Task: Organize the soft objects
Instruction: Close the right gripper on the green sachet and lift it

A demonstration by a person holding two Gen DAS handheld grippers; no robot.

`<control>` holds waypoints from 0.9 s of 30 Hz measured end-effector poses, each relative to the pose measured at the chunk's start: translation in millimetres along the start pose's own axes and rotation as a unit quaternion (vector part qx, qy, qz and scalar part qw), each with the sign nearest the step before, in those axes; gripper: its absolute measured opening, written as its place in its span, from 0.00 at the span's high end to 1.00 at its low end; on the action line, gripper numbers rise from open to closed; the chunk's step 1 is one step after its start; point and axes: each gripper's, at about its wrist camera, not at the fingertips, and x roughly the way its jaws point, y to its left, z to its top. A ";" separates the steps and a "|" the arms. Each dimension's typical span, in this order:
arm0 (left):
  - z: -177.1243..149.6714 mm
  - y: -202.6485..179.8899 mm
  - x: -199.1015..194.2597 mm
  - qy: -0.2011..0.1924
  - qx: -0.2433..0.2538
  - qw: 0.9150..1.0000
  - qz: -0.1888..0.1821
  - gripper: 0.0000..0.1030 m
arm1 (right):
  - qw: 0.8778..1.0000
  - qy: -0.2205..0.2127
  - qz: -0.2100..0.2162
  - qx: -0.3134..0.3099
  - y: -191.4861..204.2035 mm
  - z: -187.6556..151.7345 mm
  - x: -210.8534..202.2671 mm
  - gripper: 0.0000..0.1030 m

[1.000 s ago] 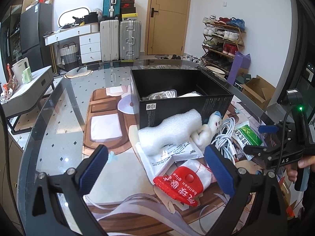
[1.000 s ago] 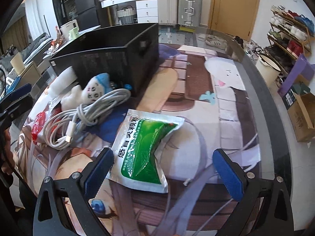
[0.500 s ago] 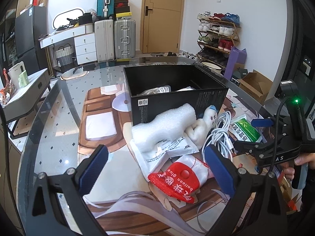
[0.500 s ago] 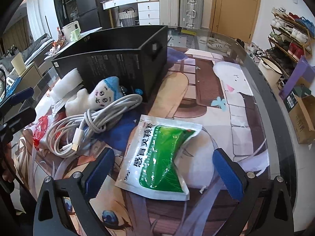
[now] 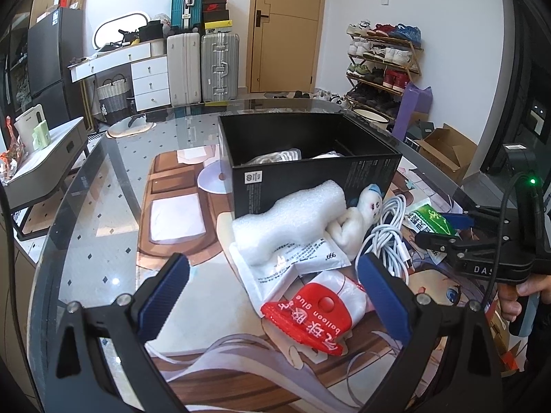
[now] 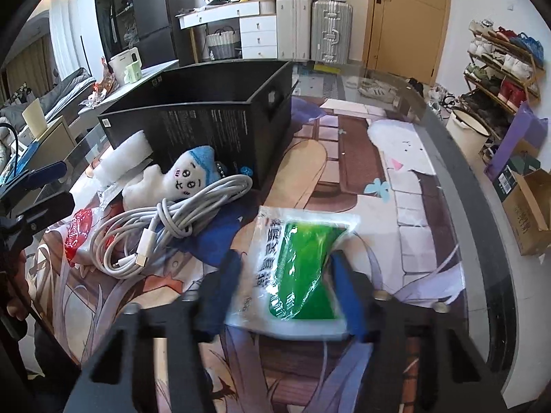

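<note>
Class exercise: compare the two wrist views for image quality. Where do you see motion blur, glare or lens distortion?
Left wrist view: sharp overall, strong fisheye bending at the edges, window glare across the glass table. Right wrist view: the right claw is smeared by motion as its jaws close around the green packet, whose print is also blurred; the plush toy and white cable stay crisp.
</note>
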 end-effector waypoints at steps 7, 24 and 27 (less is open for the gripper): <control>-0.5 2.3 0.6 0.000 -0.001 1.000 0.000 0.04 | 1.000 -0.009 0.022 -0.005 -0.8 -2.6 -8.1 0.70; -11.7 -14.3 8.7 0.044 0.048 0.997 -0.028 0.04 | 0.994 -0.107 0.038 0.008 -9.0 5.4 -54.6 0.71; -15.2 -16.4 16.3 0.066 0.054 0.996 -0.019 0.04 | 0.993 -0.107 0.043 0.006 -7.3 6.4 -54.7 0.71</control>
